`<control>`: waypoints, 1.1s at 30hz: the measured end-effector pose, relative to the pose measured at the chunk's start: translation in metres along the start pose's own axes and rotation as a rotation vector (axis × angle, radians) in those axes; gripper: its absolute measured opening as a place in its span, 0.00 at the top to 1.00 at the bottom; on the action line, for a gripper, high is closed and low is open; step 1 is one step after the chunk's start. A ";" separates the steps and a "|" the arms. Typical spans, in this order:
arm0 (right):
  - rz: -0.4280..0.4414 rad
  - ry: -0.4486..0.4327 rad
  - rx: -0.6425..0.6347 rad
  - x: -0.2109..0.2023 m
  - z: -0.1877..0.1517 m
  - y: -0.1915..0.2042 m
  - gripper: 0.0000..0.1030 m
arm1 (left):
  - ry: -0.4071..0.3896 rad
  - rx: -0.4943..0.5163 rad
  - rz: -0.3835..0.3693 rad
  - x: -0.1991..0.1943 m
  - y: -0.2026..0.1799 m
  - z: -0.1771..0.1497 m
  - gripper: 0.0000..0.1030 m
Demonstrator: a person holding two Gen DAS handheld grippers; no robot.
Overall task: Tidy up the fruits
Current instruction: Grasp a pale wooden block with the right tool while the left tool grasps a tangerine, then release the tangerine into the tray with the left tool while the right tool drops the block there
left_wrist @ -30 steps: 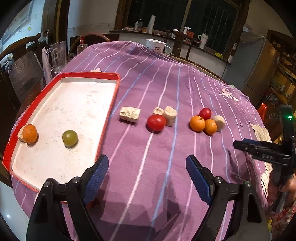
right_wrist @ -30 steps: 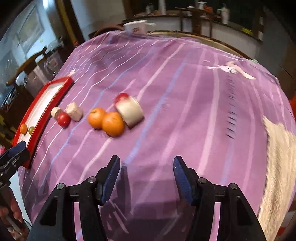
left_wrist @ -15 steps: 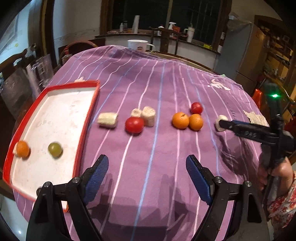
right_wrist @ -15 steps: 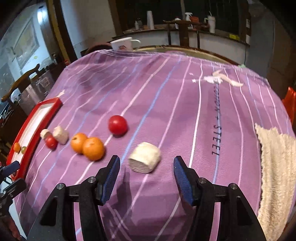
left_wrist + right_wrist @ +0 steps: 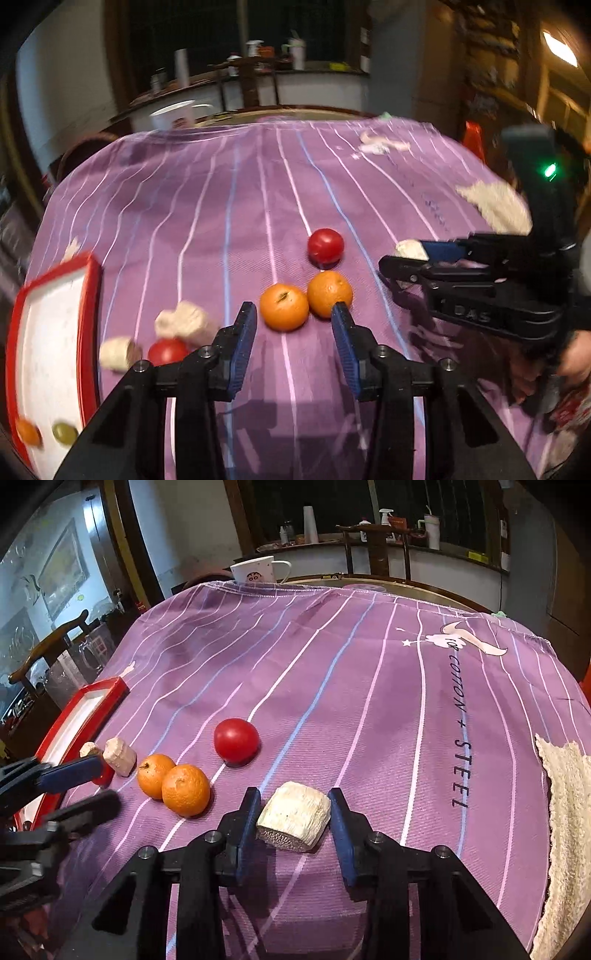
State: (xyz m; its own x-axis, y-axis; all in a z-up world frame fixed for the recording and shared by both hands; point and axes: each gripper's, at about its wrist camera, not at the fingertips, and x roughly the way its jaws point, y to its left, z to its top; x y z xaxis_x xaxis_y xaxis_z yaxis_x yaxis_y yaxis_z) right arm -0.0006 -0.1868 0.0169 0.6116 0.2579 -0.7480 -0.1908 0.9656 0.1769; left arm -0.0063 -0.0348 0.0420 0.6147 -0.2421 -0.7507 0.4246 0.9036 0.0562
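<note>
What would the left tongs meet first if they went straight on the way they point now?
Most likely the nearer orange, which sits just beyond the open left tongs, roughly centred between the tips. The second orange touches the right fingertip's line; depth is hard to judge.

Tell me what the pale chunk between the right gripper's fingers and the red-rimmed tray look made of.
Pale chunk: looks like a cut piece of fibrous plant matter, matte cream skin with lengthwise ridges and a porous, dotted cut face; possibly sugarcane, though a foam replica can't be excluded. Red-rimmed tray: probably plastic, with a smooth glossy red rim and flat white floor.
</note>
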 end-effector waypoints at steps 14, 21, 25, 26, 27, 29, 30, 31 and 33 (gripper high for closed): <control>0.038 0.009 0.004 0.002 -0.002 -0.007 0.60 | 0.153 0.182 -0.065 0.046 0.006 0.007 0.63; 0.041 0.005 0.008 0.001 -0.002 -0.010 0.61 | 0.137 0.216 -0.023 0.053 -0.007 0.019 0.66; 0.041 -0.003 0.011 -0.001 -0.002 -0.010 0.62 | 0.128 0.192 0.009 0.047 -0.009 0.013 0.68; 0.041 -0.009 0.010 -0.002 -0.002 -0.010 0.62 | 0.127 0.177 0.012 0.044 -0.008 0.011 0.68; 0.043 -0.016 0.010 -0.004 -0.002 -0.010 0.62 | 0.123 0.168 0.014 0.041 -0.007 0.008 0.68; 0.051 -0.025 0.016 -0.010 -0.002 -0.009 0.62 | 0.112 0.133 0.011 0.029 -0.002 0.004 0.68; 0.046 -0.028 0.013 -0.013 -0.002 -0.008 0.62 | 0.100 0.099 -0.005 0.019 0.004 0.002 0.68; 0.043 -0.031 0.007 -0.017 -0.002 -0.005 0.62 | 0.090 0.077 -0.018 0.012 0.009 0.001 0.68; 0.048 -0.040 -0.014 -0.029 0.000 0.004 0.62 | 0.059 0.011 -0.036 -0.011 0.026 -0.003 0.68</control>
State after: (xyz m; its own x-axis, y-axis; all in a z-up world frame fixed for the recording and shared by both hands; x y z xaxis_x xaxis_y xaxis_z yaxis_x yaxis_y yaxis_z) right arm -0.0190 -0.1904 0.0393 0.6319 0.3052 -0.7124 -0.2310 0.9516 0.2027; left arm -0.0035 -0.0075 0.0499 0.5584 -0.2532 -0.7900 0.4536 0.8905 0.0352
